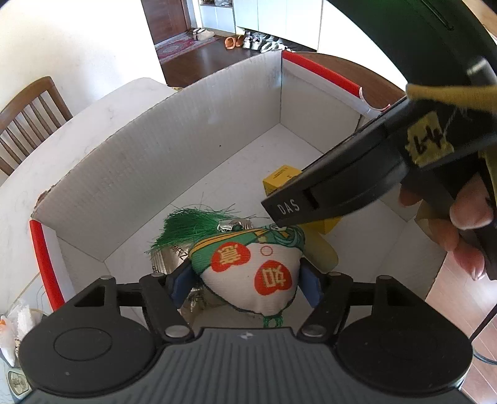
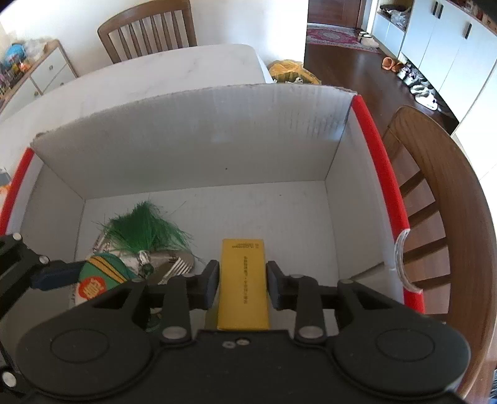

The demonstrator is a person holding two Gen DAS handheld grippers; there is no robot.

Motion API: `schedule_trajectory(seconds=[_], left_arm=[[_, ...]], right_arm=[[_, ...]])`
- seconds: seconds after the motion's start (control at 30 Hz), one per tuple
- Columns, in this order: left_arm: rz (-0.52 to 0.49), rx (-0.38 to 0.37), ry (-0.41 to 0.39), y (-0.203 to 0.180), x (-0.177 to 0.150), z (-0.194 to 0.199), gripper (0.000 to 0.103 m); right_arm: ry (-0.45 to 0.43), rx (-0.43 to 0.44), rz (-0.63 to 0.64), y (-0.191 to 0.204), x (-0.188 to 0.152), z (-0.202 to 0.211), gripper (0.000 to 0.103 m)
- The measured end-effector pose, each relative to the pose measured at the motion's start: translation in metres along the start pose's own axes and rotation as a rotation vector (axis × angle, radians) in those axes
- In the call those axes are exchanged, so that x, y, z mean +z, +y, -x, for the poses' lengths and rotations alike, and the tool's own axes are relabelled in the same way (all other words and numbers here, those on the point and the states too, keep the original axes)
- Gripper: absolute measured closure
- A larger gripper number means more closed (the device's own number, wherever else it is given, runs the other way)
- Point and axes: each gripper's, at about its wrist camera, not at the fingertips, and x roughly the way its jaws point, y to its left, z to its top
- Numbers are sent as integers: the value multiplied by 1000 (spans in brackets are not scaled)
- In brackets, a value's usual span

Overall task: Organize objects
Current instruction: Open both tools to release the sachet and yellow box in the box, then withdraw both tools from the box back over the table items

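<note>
Yellow box (image 1: 281, 180) mostly hidden behind right gripper body in left wrist view. Silver foil packet (image 1: 169, 258) largely covered by fabric sachet (image 1: 248, 267) and green tassel (image 1: 189, 225). Print on box unreadable. Chair (image 2: 435, 217) cut off by frame edge.

White table (image 2: 174, 71), 2 wooden chairs (image 2: 149, 28), dark wood floor (image 2: 357, 71), white cabinets (image 2: 447, 46).

Tasselled sachet (image 1: 251, 267) and yellow box (image 2: 243, 279) lie inside carton (image 2: 186, 133)
</note>
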Motion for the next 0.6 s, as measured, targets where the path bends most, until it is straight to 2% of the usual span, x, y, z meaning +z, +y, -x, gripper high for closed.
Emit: schedule_trajectory(seconds=[0.2,0.6], left_arm=[[6,-12,-3,3,-5,6,29],[64,-36,-63,24,-18,33,23]], right_arm=[[-20,2,-21,-8,-1,9,62],[-83,48,-30,-5,-5,42,52]])
